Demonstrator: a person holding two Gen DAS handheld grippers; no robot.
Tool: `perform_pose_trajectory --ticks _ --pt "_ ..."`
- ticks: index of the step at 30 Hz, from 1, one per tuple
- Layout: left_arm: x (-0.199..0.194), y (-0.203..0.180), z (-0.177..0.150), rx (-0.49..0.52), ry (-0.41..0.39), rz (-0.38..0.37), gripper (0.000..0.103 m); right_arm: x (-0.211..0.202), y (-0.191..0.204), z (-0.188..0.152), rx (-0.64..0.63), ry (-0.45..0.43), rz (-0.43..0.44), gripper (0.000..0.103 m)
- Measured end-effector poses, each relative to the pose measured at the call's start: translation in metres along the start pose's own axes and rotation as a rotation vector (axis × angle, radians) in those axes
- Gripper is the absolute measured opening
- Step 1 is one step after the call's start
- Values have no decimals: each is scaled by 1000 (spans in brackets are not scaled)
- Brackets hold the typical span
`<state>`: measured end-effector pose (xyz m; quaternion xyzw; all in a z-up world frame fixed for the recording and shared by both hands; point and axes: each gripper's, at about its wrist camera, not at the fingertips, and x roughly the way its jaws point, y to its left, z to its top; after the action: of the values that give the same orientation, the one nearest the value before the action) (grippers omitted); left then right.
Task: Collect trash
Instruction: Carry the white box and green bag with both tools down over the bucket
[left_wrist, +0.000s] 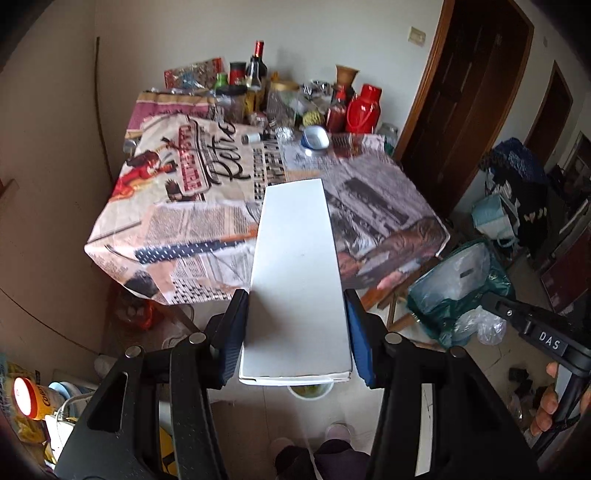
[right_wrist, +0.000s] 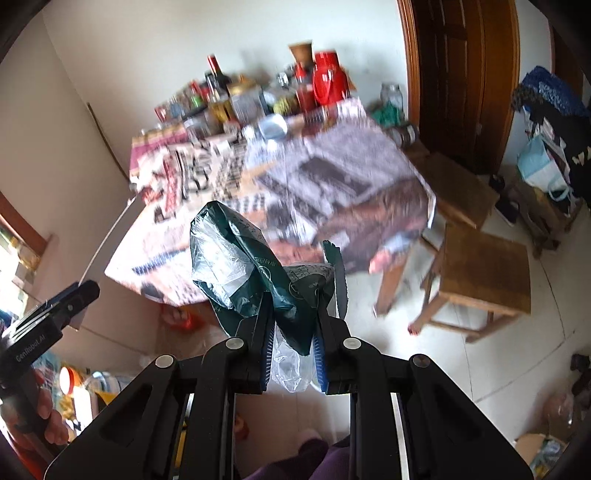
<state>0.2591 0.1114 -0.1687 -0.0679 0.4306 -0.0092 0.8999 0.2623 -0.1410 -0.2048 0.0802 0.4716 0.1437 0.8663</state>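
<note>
One white box (left_wrist: 295, 273), one plastic bag (right_wrist: 240, 266), two wooden stools (right_wrist: 480, 273).

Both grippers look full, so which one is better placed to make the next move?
Left, probably. The left gripper grips the white box above a small bin on the floor, so it could release there. The right gripper only holds the green bag.

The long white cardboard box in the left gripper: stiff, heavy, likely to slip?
The long white cardboard box probably stays stiff: it juts out flat from the left gripper without sagging. Likely light, since a grip at one end holds it level. Its smooth sides could slide between the pads.
</note>
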Motion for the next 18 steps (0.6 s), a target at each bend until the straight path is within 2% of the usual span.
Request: perform_pose_trajectory --ticks 3,9,13,18 --pt "24 -8 -11 17 45 5 50 21 -7 -19 -1 71 2 17" --pt "89 -24 -43 31 153 19 50 91 -32 -54 -3 218 25 17" --pt "146 -31 -83 41 246 27 50 136 -48 -70 -34 270 11 17" --pt "217 -27 -134 -10 348 23 50 202 -69 -97 -93 332 7 17"
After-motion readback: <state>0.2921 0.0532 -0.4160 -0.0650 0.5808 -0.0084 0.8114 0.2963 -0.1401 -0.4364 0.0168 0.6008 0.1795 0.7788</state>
